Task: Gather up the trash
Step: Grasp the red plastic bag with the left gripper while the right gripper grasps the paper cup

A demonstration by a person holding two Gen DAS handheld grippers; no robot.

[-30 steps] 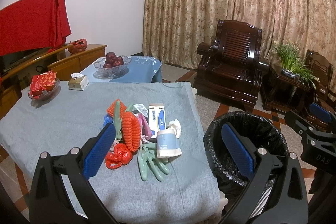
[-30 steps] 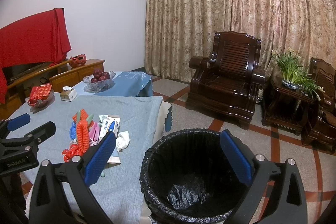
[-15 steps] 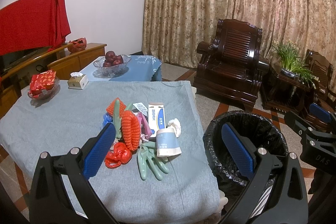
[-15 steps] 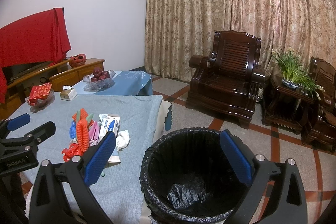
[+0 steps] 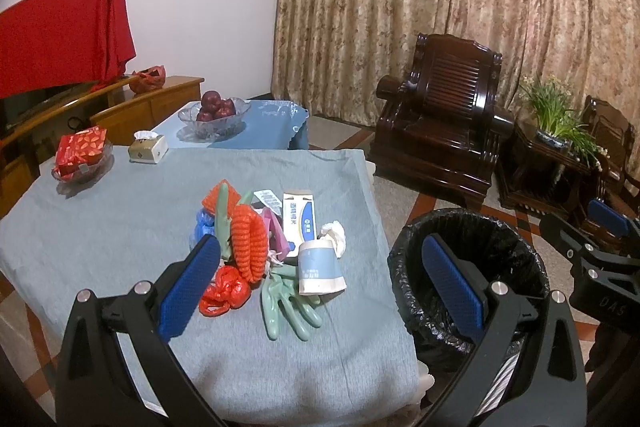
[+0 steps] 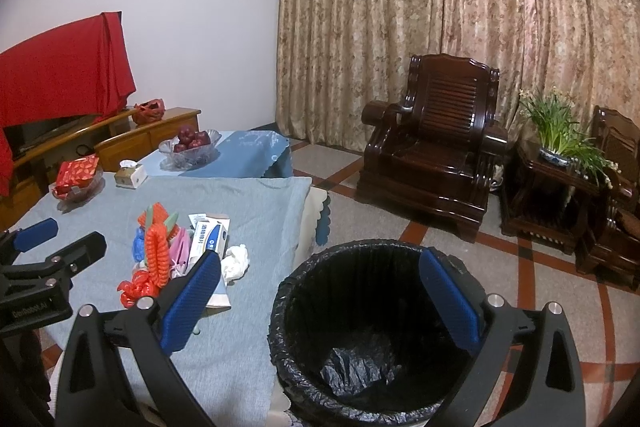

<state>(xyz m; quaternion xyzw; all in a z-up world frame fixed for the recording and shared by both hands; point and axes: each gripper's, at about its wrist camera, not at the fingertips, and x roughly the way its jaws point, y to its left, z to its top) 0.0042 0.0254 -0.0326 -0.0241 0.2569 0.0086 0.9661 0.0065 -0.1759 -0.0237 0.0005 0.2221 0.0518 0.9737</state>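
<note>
A heap of trash lies on the grey-blue tablecloth (image 5: 120, 227): orange foam netting (image 5: 249, 242), a crumpled red bag (image 5: 225, 291), green rubber gloves (image 5: 289, 303), a paper cup (image 5: 320, 267), a white and blue box (image 5: 300, 218) and a white tissue (image 5: 334, 231). A bin with a black liner (image 6: 372, 331) stands on the floor right of the table. My left gripper (image 5: 320, 287) hovers open above the near table edge, short of the heap. My right gripper (image 6: 320, 301) is open over the bin's rim, holding nothing.
A glass dish with a red packet (image 5: 80, 155), a tissue box (image 5: 148, 149) and a fruit bowl (image 5: 212, 115) sit at the table's far side. A dark wooden armchair (image 6: 436, 155) and a side table with a plant (image 6: 560, 147) stand beyond the bin on the tiled floor.
Both views have crept slightly forward and up; the trash heap and bin sit a touch lower. Both grippers remain open.
</note>
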